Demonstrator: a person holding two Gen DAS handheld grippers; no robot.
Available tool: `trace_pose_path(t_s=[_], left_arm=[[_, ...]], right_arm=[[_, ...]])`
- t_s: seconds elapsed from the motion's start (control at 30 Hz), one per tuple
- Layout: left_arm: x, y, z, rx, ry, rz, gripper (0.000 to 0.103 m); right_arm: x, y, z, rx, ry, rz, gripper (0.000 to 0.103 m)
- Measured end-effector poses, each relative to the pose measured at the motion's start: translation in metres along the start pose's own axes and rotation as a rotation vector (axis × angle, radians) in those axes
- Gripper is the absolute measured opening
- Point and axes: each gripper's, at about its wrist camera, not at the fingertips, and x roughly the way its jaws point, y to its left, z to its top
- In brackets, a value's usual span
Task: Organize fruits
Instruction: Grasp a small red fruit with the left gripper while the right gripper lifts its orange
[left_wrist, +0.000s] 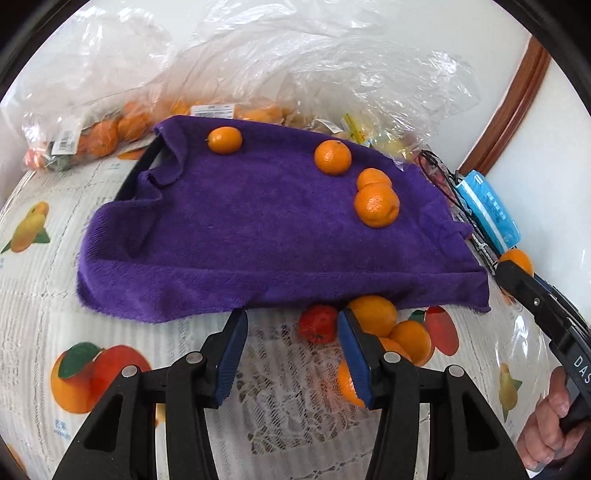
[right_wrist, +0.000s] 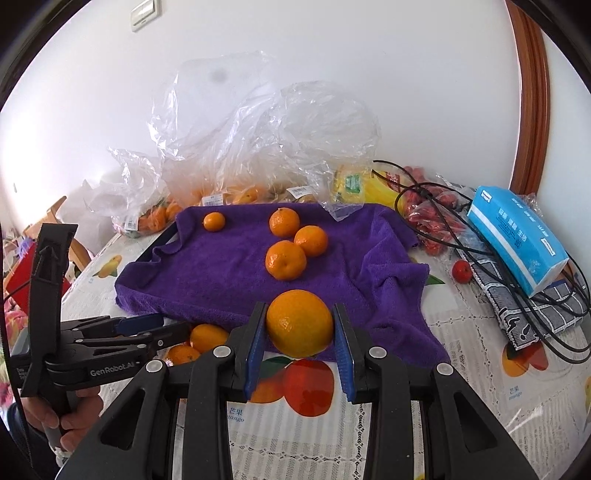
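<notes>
Right gripper (right_wrist: 300, 325): pinching an orange (right_wrist: 299, 323) above the towel's (right_wrist: 229, 273) near edge
Left gripper (left_wrist: 291, 332): spread, empty, beside loose fruit (left_wrist: 373, 314) on the table (left_wrist: 44, 306)
Risk: round orange could slip from the pads, or roll off the towel once released

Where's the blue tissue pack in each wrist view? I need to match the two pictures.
Left wrist: the blue tissue pack sits at the right edge, just past the purple towel's right corner, above the right hand-held gripper.
Right wrist: the pack lies upper right, on black cables and a patterned cloth.
Shared landmark: the purple towel with four oranges resting on it.
</notes>
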Motion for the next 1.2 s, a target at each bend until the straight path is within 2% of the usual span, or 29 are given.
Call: trace_pose_path(t_s=[0.17,0.33,0.47,0.6,0.87,1.1,1.2], left_arm=[[-0.01,0.011,-0.002,-0.023,-0.004,0.099,0.047],[-0.008,0.01,-0.001,-0.019,0.002,0.019,0.046],[0.001,-0.003,0.0,0.024,0.002,-0.027,0.046],[0.006,-0.01,-0.001,0.046,-0.001,-0.025,0.044],[0.002,-0.014,-0.002,0.086,0.022,-0.037,0.032],[0.013,-0.009,0.003,0.024,0.035,-0.076,0.036],[0.015,-0.014,0.002,0.046,0.018,-0.053,0.036]], right_arm=[[0.0,-0.001,0.0,0.004,-0.001,0.002,0.034],[0.0,0.0,-0.001,0.005,0.001,0.003,0.034],[-0.001,0.003,-0.001,-0.006,0.001,0.008,0.034],[0.001,0.005,-0.002,-0.01,0.007,0.007,0.034],[0.001,0.005,-0.003,-0.01,0.01,0.008,0.034],[0.002,0.003,-0.003,-0.004,0.01,0.008,0.034],[0.001,0.003,-0.003,-0.002,0.01,0.01,0.034]])
